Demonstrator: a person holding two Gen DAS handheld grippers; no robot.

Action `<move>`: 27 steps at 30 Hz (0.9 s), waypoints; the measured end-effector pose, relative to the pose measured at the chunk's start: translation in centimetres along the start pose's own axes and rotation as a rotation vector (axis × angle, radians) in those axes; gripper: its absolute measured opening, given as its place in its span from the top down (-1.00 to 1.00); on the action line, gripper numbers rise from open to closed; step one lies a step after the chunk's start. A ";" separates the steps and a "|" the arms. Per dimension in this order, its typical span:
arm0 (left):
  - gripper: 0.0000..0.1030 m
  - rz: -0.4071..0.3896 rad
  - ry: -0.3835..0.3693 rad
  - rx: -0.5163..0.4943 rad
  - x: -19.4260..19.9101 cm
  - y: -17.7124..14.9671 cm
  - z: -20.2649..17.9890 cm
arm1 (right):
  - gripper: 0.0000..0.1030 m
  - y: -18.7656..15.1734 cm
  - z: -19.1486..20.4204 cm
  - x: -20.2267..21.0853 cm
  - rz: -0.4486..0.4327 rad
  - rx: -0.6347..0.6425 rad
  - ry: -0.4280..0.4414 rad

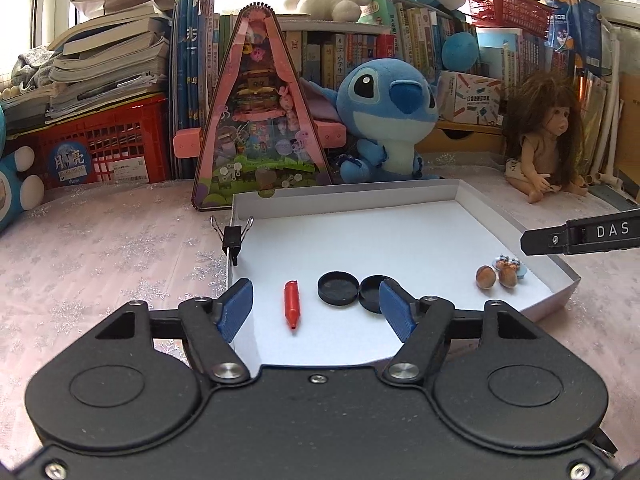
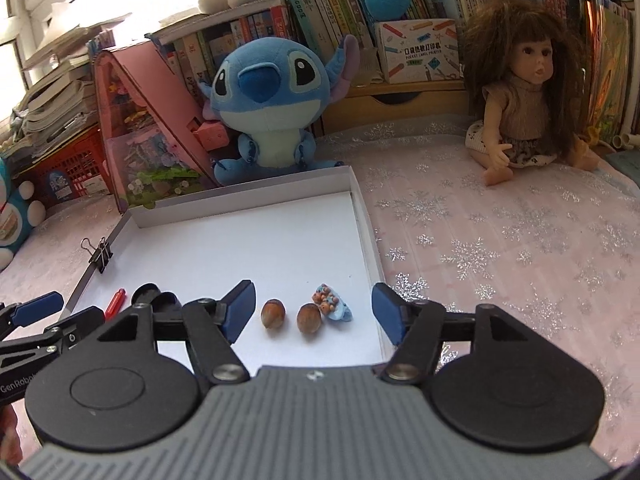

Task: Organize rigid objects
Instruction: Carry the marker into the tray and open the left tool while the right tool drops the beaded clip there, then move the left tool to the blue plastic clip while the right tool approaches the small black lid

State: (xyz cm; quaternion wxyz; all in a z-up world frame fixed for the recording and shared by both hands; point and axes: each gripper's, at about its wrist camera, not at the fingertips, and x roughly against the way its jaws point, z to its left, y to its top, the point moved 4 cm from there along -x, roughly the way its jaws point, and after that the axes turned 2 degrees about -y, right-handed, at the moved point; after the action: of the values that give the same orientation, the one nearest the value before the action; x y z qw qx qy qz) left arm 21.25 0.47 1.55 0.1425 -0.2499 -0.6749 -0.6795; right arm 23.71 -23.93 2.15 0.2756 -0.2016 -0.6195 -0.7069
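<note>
Currently both hand-held tools are hovering at the near edge of the shallow white cardboard box lid (image 1: pixel 516 220), which is lying on the pink snowflake-patterned tablecloth (image 2: pixel 500 240).

Left gripper (image 1: pixel 316 306): blue pads are standing spread, nothing between them pressing on either pad. The small red plastic marker cap (image 1: pixel 291 305) is lying free on the lid floor in the gap, closer to the left pad. The two black round lids (image 1: pixel 352 289) are sitting side by side, touching, just inside the right pad.

Right gripper (image 2: pixel 314 312): released as well, empty. The two brown hazelnuts (image 2: pixel 291 316) are resting apart from each other between its fingers, with the small pale-blue figurine charm (image 2: pixel 332 305) just beside the right-hand nut, near the lid's right wall.

A black binder clip (image 1: pixel 233 236) is clamping the lid's left wall. Plush toys, a doll and books are lining the back; not task items, as far as I can judge.

Judgement: items are looking grouped in a row by kind, so a placement step is looking complete and both tools are free. No loose items are showing outside the lid, so the task may be near finished. If further tidying is wanted, the next move is calling for lowering one open gripper squarely over a single piece, avoiding nudging its neighbours.
</note>
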 end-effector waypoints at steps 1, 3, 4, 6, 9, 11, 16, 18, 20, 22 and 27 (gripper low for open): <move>-0.36 -0.001 -0.009 -0.004 0.4 -0.2 -0.2 | -0.53 -0.2 0.1 0.4 -0.010 0.014 0.004; -0.39 -0.003 -0.021 -0.012 1.2 -0.5 -0.5 | -0.58 -0.7 0.2 1.1 -0.023 0.037 0.014; -0.40 -0.003 -0.029 -0.016 1.6 -0.8 -0.8 | -0.59 -0.9 0.3 1.4 -0.028 0.045 0.019; -0.41 -0.004 -0.045 -0.018 2.4 -1.2 -1.2 | -0.62 -1.5 0.4 2.1 -0.042 0.064 0.032; -0.43 -0.009 -0.071 -0.023 3.6 -2.0 -1.8 | -0.66 -2.3 0.5 3.0 -0.063 0.095 0.043; -0.44 -0.012 -0.085 -0.032 4.4 -2.5 -2.3 | -0.67 -3.0 0.5 3.6 -0.073 0.108 0.053; -0.45 -0.007 -0.113 -0.043 6.0 -4.1 -3.1 | -0.68 -4.8 0.6 5.0 -0.094 0.147 0.070; -0.45 -0.002 -0.122 -0.041 6.5 -4.9 -3.3 | -0.69 -5.6 0.6 5.6 -0.105 0.164 0.075; -0.45 0.003 -0.130 -0.042 7.0 -5.4 -3.4 | -0.70 -6.3 0.6 6.3 -0.112 0.172 0.090; -0.45 0.008 -0.134 -0.051 7.4 -6.0 -3.6 | -0.70 -6.9 0.5 6.7 -0.109 0.172 0.103; -0.44 0.019 -0.146 -0.076 8.5 -7.3 -3.8 | -0.70 -8.4 0.3 8.0 -0.115 0.188 0.106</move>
State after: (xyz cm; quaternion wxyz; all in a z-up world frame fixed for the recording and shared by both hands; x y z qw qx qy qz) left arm 9.72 -1.73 0.03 0.0897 -0.3105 -0.6549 -0.6831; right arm 12.22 -24.07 0.81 0.2847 -0.1015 -0.6781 -0.6699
